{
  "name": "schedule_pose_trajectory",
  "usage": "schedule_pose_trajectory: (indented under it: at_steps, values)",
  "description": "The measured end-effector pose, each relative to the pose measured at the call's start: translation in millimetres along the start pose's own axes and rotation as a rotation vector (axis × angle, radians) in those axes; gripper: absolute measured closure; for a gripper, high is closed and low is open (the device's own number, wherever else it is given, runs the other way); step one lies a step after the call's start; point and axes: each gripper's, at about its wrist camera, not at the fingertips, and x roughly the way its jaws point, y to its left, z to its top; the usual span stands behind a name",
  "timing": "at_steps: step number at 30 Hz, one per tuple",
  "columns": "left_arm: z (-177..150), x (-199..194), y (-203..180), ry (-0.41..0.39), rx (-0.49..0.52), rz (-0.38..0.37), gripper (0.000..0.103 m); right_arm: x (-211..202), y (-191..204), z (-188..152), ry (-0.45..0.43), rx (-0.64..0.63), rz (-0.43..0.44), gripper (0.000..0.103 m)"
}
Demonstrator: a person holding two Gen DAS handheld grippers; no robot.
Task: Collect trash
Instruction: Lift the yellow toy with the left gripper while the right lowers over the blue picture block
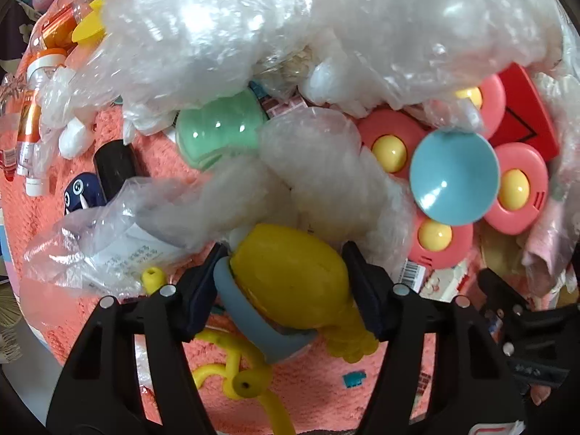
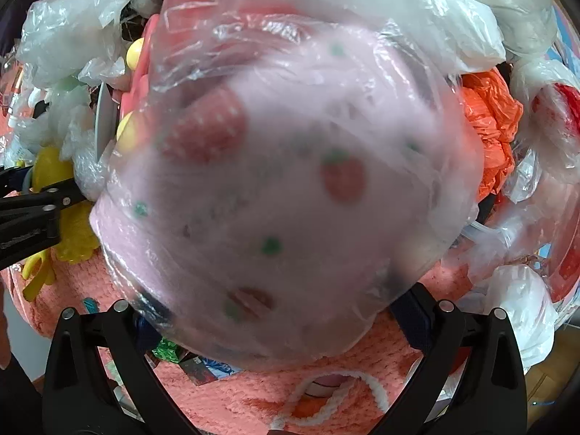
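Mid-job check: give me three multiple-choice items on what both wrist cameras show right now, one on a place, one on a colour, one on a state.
1. Where does the round blue disc lie?
A. In the middle of the pink toy with yellow balls
B. Under the orange-labelled bottle
C. Between the right claw's fingers

2. What colour is the crumpled bag at the right edge of the right wrist view?
A. Black
B. Orange
C. Blue

3. What is the left claw doing?
A. Hanging open over bare fabric
B. Closed on nothing
C. Closed on the yellow toy

Answers:
1 A: the disc sits among the pink lobes of the pink toy.
2 B: the orange bag is plainly orange.
3 C: both pads press the sides of the yellow toy.
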Motion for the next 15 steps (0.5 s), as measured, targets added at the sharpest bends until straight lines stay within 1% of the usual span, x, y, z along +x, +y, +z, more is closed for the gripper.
schedule_pose_trajectory:
  at_steps: [4, 7, 9, 12, 14, 15]
  values:
    - [-9.2, -9.3, 10.1, -0.005, -0.013, -0.041, 0.043, 2.0, 2.3, -0.8, -0.001, 0.000, 0.001, 0.004]
    - [-16.3, -25.6, 14.9, -0.033, -0.016, -0.074, 0.044, -4.5, 8.5, -3.4, -0.009, -0.005, 0.002, 0.004]
    - [-20.1, -39.6, 17.4, -0.059, -0.015, -0.091, 0.044, -10.7, 6.6, -7.1, -0.015, -0.007, 0.008, 0.004]
    - [-22.1, -56.1, 23.4, -0.079, -0.009, -0.126, 0.045, -14.2, 7.7, -6.9, -0.019, -0.012, 0.007, 0.004]
    - [-44.9, -66.3, 28.3, -0.087, -0.001, -0.137, 0.045, -16.4, 6.4, -3.4, -0.017, -0.011, 0.005, 0.004]
    - [-48.4, -71.0, 26.3, -0.090, 0.003, -0.133, 0.045, -16.2, 11.1, -5.6, -0.014, -0.009, 0.006, 0.004]
